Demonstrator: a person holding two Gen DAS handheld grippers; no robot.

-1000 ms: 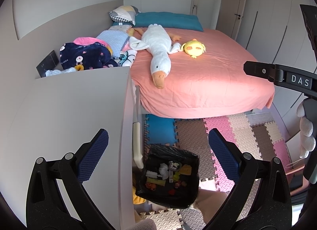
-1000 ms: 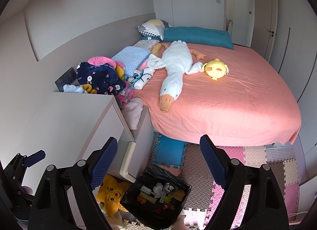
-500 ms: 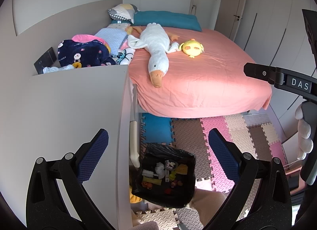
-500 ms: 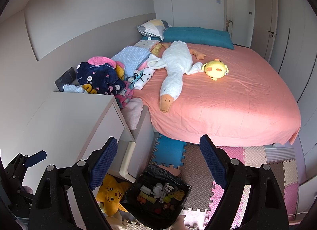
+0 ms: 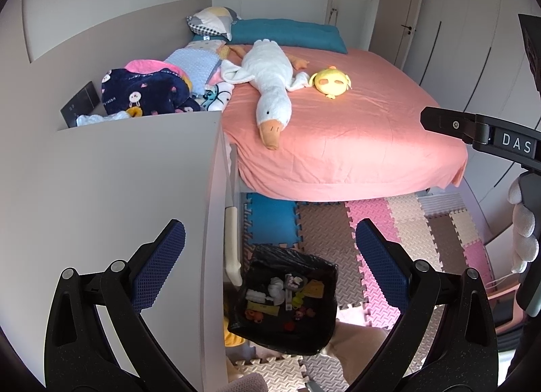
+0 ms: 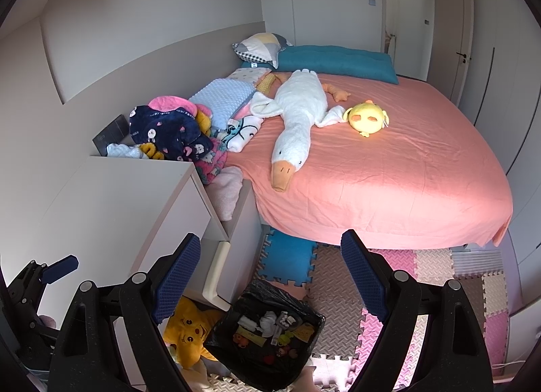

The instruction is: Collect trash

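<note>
Trash point(image 5: 282, 294) lies in a bin lined with a black bag point(image 5: 267, 334), standing on the foam floor mats point(image 5: 341, 233) at the foot of a white cabinet point(image 5: 118, 196): scraps of white paper, a yellow card and small orange and red bits. In the right wrist view the same black bag point(image 6: 260, 358) sits just beside a yellow plush toy point(image 6: 187, 331) that lies on the floor against the cabinet.

The left gripper point(image 5: 270, 250) hangs above the bin with its blue-padded jaws spread wide and nothing between them. The right gripper point(image 6: 267, 277) is also wide apart and empty, pointing down over the bin and mats. At the right edge of the left wrist view a gloved hand point(image 5: 524, 223) holds the other tool.

Beyond, a bed with a pink sheet point(image 6: 389, 172) carries a long white goose toy point(image 6: 297, 121), a small yellow chick toy point(image 6: 367, 118), a teal pillow point(image 6: 334, 60) and a heap of clothes point(image 6: 169, 131) by the wall.
</note>
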